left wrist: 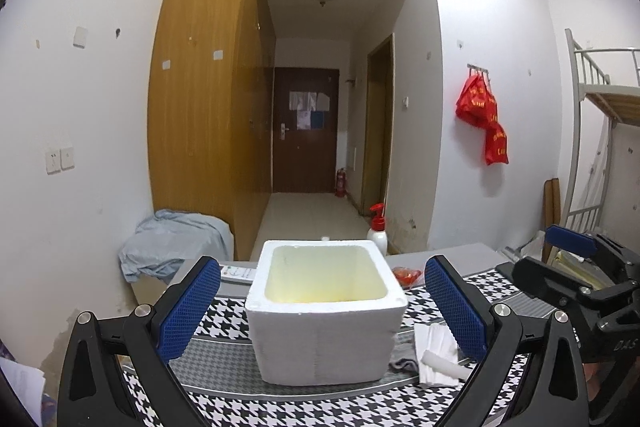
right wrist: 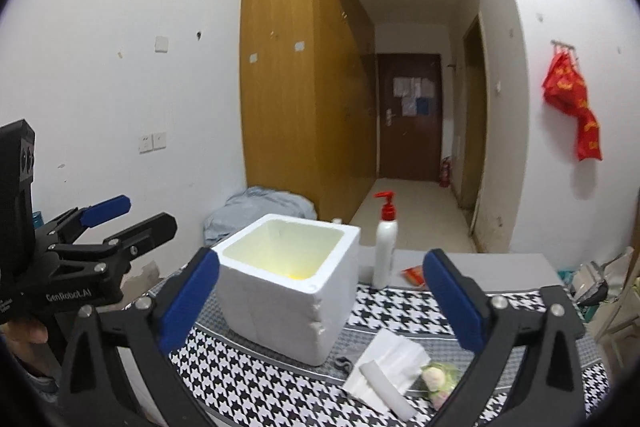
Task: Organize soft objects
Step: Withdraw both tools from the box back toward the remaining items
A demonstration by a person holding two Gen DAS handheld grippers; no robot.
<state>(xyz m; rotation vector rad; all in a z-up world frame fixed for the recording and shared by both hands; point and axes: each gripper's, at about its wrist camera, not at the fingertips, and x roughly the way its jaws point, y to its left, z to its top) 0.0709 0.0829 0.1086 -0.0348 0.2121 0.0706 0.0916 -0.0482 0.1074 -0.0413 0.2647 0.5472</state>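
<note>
Left gripper (left wrist: 322, 301) spread wide, holding nothing; the foam box (left wrist: 324, 311) stands on the houndstooth cloth (left wrist: 280, 403) between its fingers, untouched. Right gripper (right wrist: 320, 301) likewise spread and unladen. White folded cloth (right wrist: 386, 363) lies low between the right fingers, beside the box.

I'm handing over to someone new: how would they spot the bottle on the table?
Find the white foam box on the houndstooth cloth. Just right of it, at the table's far edge, the bottle stands upright. It is the only tall, slim thing there: white body, red pump top.
</note>
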